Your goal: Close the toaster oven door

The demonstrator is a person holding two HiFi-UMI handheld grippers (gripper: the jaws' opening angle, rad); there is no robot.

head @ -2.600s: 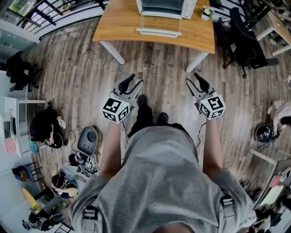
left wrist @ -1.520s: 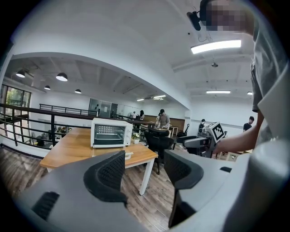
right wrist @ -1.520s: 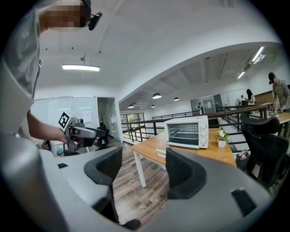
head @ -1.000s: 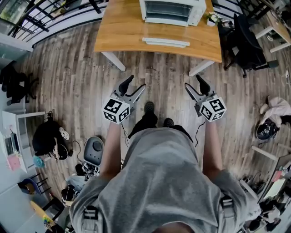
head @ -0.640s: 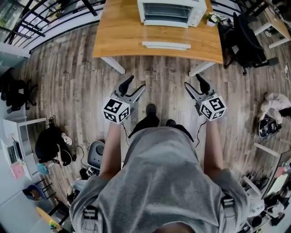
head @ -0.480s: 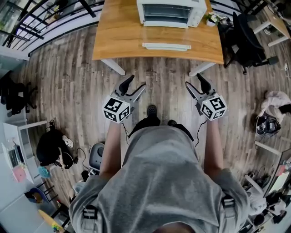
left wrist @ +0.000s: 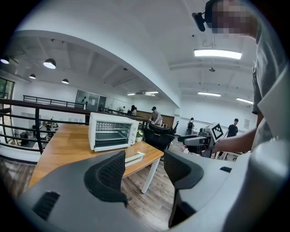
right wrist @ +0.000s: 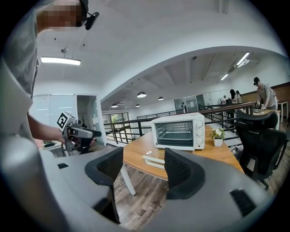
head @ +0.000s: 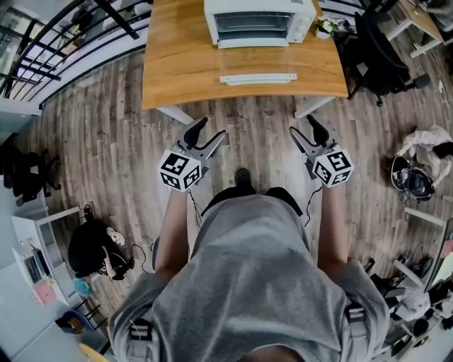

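**Nearer the desk, door not yet reached**

Since the earlier frames you have stepped toward the desk, and its front edge sits lower in the head view than it did. Both grippers are carried in the same pose as before.

The toaster oven stands at the back of the desk. Its door appears to be dropped flat toward you, with the white handle close to the desk's front edge. The glass is hard to make out from above.

Your left gripper has its fingers spread moderately wide, with nothing between them. Your right gripper matches it: its fingers are apart and empty. Both hang over the wooden floor, well short of the desk.

What matters next is the handle's position. It lies straight ahead and well apart from both grippers, and its long axis runs left to right, parallel to the desk edge. It sits about midway between your two grippers, so neither hand looks clearly nearer. You will likely need to get closer and come in under that front edge to swing the door up.
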